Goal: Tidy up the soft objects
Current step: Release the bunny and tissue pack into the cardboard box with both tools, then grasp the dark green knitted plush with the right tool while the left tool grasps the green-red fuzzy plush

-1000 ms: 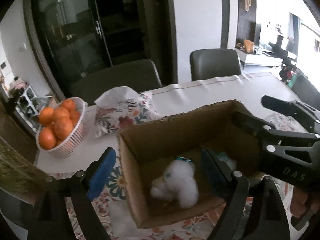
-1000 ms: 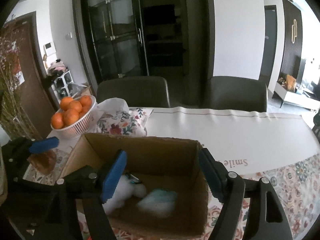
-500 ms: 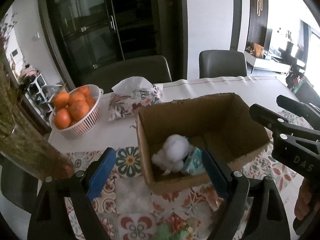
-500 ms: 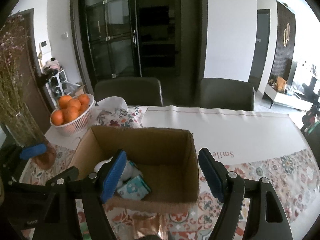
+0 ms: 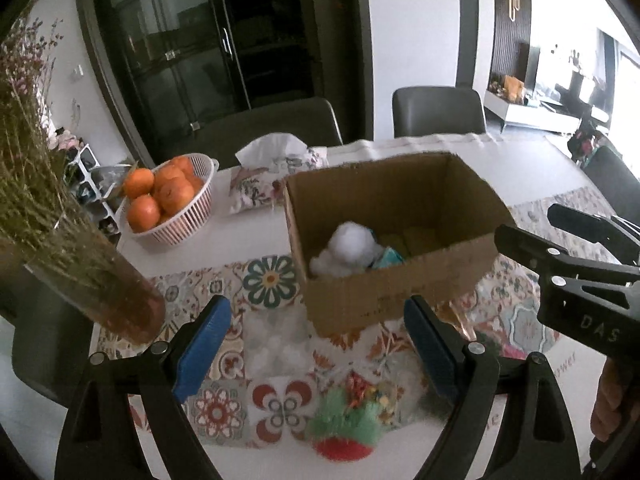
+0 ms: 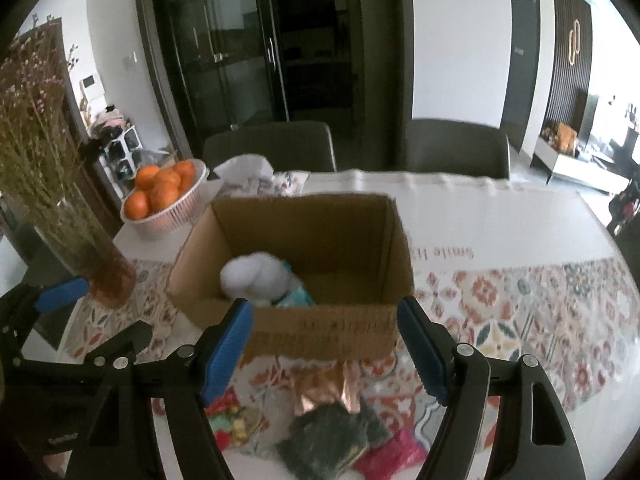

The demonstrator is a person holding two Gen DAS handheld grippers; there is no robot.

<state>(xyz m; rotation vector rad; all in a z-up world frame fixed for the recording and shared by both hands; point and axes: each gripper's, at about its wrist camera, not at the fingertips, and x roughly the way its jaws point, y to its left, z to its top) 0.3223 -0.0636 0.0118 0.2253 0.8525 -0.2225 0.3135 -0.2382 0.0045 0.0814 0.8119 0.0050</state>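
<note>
Now both claws gape empty. Just below the left claw, between its fingers, lies a green-and-red plush, rounded with no clear long axis; the left claw is nearer it. Beneath the right claw sits a dark fuzzy toy. Farther ahead stands the box, holding a white plush.

A brown cardboard box holds a white plush toy and a teal-and-white packet, on a runner patterned with red, teal and orange floral tiles. Orange fruit fills a pale pink ribbed basket on the white tabletop. Each black tool has blue pads, and a green-and-red fuzzy toy lies nearest.
</note>
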